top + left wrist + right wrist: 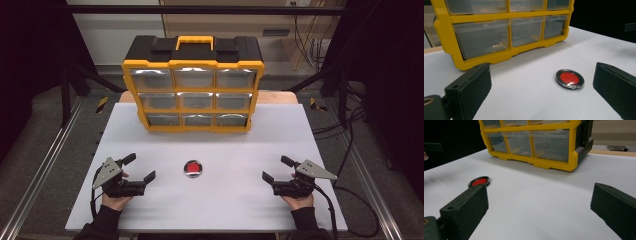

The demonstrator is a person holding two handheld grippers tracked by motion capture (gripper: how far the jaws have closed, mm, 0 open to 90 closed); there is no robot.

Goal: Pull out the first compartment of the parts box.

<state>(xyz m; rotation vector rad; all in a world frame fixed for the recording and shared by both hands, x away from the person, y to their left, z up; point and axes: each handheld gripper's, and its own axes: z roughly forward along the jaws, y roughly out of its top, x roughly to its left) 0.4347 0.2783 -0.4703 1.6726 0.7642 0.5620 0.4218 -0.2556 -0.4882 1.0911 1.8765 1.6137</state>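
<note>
Disc (193, 168): one, round, red centre, dark shiny rim, lying flat on the white counter (225, 200); placed between the two tongs, roughly midway, touching neither. In the left gripper view the disc (570, 79) lies ahead of the jaws, nearer the right-hand one; in the right gripper view the disc (479, 181) sits just beyond the tip of the left-hand jaw, partly hidden by it. Left tongs (141, 167): held in the person's left hand (116, 200), low over the counter, jaws wide apart, nothing between them but bare counter. Right tongs (275, 168): held in the right hand (297, 200), same posture, jaws wide apart, holding nothing. Both point inward and forward, well apart from each other. Cabinet (193, 90): yellow frame, black top with yellow handle, nine clear drawers in three rows of three; upright on the counter well beyond both tongs and the disc, drawer fronts facing the person, all shut.
</note>
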